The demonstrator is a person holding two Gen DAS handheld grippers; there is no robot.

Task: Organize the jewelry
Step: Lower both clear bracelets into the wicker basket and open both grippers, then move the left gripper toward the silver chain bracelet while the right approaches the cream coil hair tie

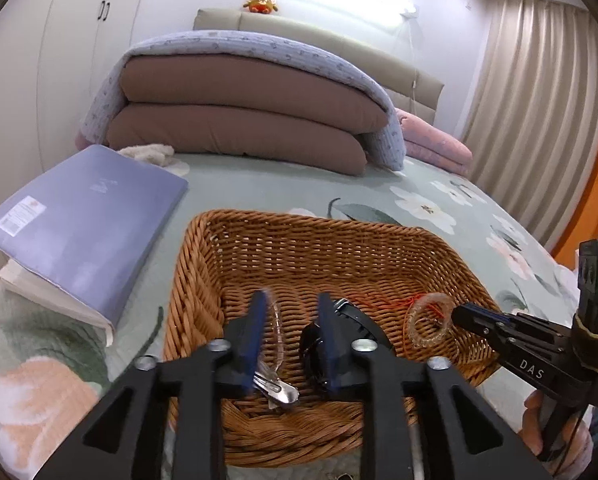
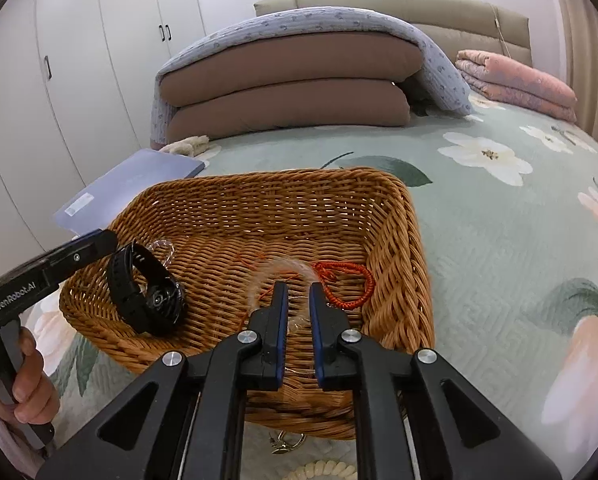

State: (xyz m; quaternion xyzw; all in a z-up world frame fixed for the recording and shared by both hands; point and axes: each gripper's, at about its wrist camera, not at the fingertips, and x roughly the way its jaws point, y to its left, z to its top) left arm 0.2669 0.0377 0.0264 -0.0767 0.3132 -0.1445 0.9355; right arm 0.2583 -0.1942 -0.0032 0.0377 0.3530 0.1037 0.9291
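A brown wicker basket [image 1: 299, 240] [image 2: 399, 240] sits on the flowered bed. In it lie a black watch [image 2: 151, 296] [image 1: 313, 344], a clear bangle [image 1: 277, 328] [image 2: 163, 250], a translucent pink bangle [image 1: 429, 320] [image 2: 283, 270], a red cord [image 2: 345, 280] [image 1: 383, 302] and a metal clip [image 1: 279, 390]. My left gripper [image 1: 293, 312] is open over the basket, watch and clear bangle between its fingers. My right gripper [image 2: 299, 292] is slightly open, hovering at the pink bangle, which looks blurred; in the left wrist view [image 1: 465, 316] its tip is beside that bangle.
A purple book [image 1: 83, 220] [image 2: 139, 176] lies left of the basket. Folded brown and blue quilts [image 1: 243, 108] and a pink blanket [image 2: 515, 80] are stacked behind. A gold clasp [image 2: 285, 442] and white beads [image 2: 323, 470] lie on the bed in front of the basket.
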